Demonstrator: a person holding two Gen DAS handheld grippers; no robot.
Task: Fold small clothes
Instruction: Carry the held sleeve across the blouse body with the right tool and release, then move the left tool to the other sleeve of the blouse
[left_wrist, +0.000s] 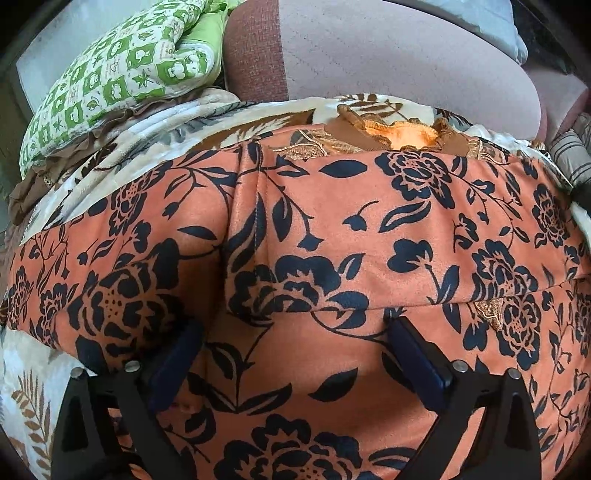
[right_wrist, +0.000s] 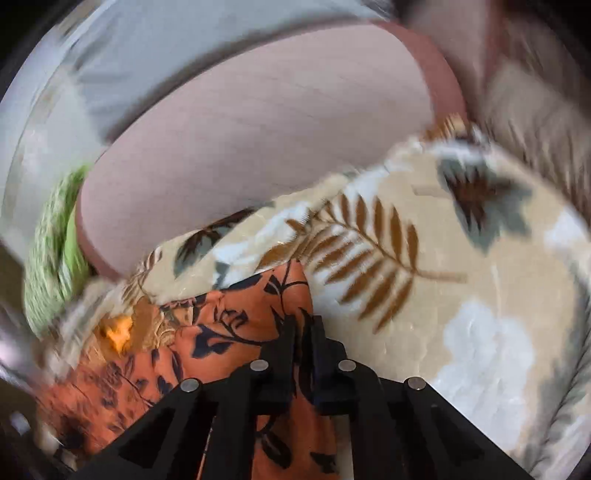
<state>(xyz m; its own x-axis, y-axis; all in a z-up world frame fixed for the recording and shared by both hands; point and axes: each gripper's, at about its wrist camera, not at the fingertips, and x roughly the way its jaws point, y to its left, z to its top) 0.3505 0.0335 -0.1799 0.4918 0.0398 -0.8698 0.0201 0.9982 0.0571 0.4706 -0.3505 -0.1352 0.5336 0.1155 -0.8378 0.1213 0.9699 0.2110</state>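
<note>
The orange garment with the dark floral print (left_wrist: 332, 229) lies spread on a leaf-patterned blanket (right_wrist: 461, 258) over what looks like a bed or sofa, with a pinkish cushion (left_wrist: 388, 55) behind it and a green-checked quilt (left_wrist: 122, 74) off to the far left. Its embroidered neckline (left_wrist: 402, 134) points away from the person, so the long axis runs from the near hem up toward that cushion.

The left tool (left_wrist: 295, 350) hangs directly over the near half of the garment, its two dark-padded fingers (left_wrist: 417, 354) set wide apart with only cloth showing between them; nothing is pinched. A fold edge or seam crosses just ahead of its fingertips, running left to right.

The right tool (right_wrist: 304, 332) sits at the garment's right border, where the orange cloth meets the blanket. Its fingers are drawn close together, and a strip of the printed fabric runs up between them, so it appears to be clamped on that edge. This view is smeared, so I can't be sure how firmly.

What matters next, I'd say, is that the gripped edge lies to the right and the bulk of the cloth stretches leftward from it, under the left tool. A fold would likely carry that edge across toward the left, with the spread-fingered tool placed to pin or catch the cloth.
</note>
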